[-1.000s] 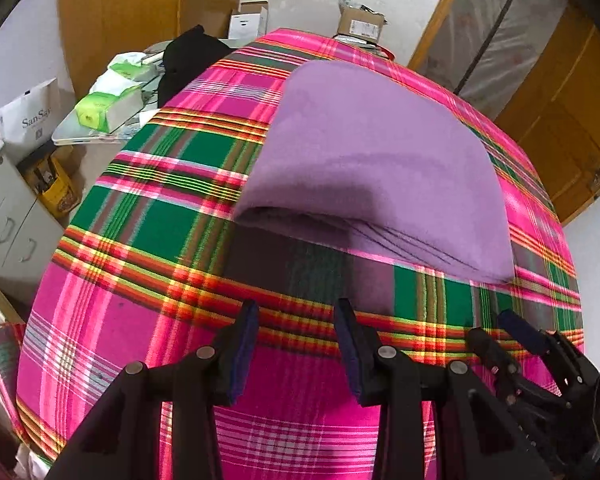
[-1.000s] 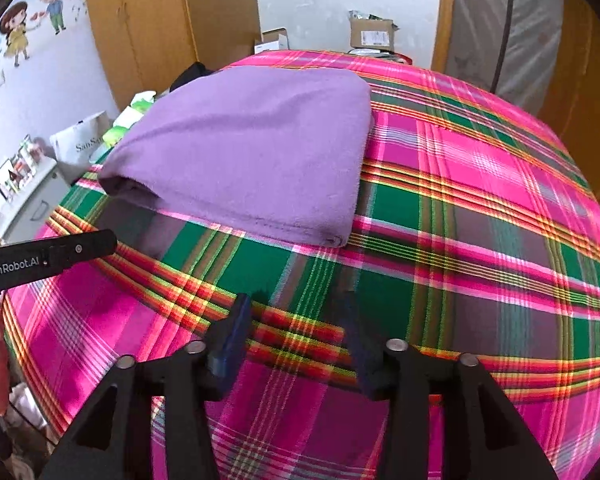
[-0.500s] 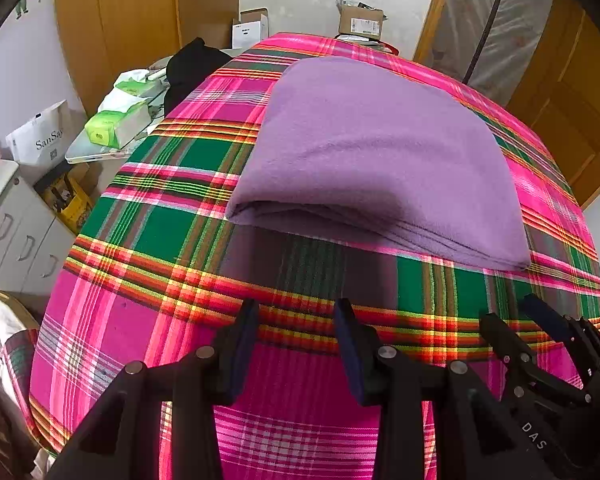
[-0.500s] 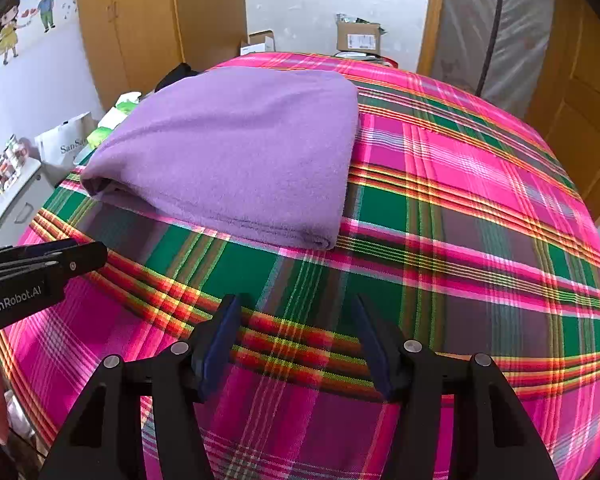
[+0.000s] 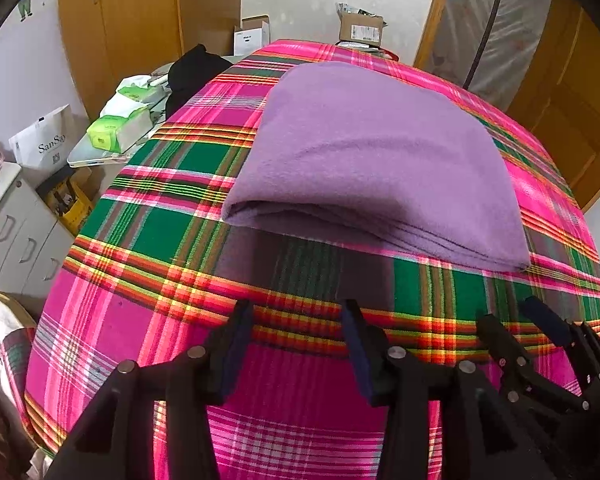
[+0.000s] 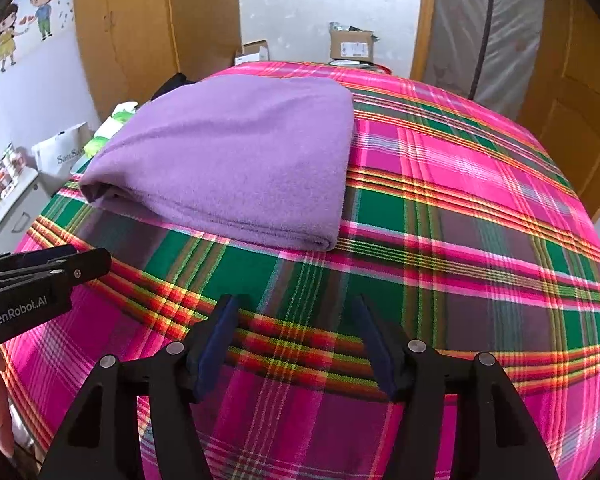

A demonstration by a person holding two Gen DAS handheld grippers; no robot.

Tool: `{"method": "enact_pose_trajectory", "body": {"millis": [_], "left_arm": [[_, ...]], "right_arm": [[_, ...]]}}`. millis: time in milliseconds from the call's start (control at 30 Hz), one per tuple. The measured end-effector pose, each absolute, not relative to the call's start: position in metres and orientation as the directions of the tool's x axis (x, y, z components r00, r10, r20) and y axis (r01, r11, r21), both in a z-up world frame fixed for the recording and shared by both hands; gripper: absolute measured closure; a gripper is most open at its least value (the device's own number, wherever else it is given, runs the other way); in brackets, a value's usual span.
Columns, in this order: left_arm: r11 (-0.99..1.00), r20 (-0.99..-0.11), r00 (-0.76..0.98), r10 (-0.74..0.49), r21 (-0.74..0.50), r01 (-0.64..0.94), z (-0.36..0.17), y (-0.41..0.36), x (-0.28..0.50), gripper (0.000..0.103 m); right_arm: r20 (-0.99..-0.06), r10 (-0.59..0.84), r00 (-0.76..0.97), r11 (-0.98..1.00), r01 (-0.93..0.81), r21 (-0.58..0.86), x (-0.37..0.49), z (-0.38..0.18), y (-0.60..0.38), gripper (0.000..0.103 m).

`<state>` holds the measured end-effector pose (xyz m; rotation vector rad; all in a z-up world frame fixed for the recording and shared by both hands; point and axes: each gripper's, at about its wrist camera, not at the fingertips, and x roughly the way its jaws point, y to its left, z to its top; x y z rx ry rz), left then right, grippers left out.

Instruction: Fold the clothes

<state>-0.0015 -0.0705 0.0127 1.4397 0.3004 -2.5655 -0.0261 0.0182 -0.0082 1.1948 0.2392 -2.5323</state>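
Purple folded cloth (image 5: 372, 168) mid-bed, left gripper (image 5: 298, 344) and right gripper (image 6: 296, 340) empty, opening

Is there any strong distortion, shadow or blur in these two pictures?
Left wrist view: the plaid cloth bulges like a dome, dark shadow lies before the folded purple garment, focus sharp. Right wrist view: same fisheye bulge, black corners, softer shadow near the garment's front edge, no motion blur.
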Motion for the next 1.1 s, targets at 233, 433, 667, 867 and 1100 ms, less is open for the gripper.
{"method": "enact_pose_trajectory", "body": {"millis": [233, 433, 667, 867, 1100], "left_arm": [[-0.966, -0.855, -0.516, -0.062, -0.079, 0.248, 0.013, -0.069, -0.002, 0.053], [-0.963, -0.852, -0.521, -0.049, -0.097, 0.249, 0.012, -0.069, -0.002, 0.050], [-0.966, -0.853, -0.517, -0.070, -0.072, 0.249, 0.012, -0.065, -0.003, 0.049], [-0.967, -0.857, -0.503, -0.110, -0.025, 0.255, 0.011, -0.057, -0.003, 0.049], [-0.967, -0.856, -0.505, -0.113, -0.023, 0.255, 0.011, -0.057, -0.004, 0.049]], "right_arm": [[-0.773, -0.214, -0.597, -0.937, 0.348, -0.010, -0.026, -0.008, 0.017, 0.038], [-0.774, -0.214, -0.597, -0.937, 0.348, -0.009, -0.026, -0.008, 0.016, 0.038], [-0.774, -0.216, -0.595, -0.936, 0.352, -0.009, -0.026, -0.009, 0.016, 0.035], [-0.775, -0.221, -0.592, -0.935, 0.355, -0.004, -0.026, -0.010, 0.017, 0.034], [-0.775, -0.221, -0.592, -0.935, 0.356, -0.005, -0.025, -0.010, 0.017, 0.033]]}}
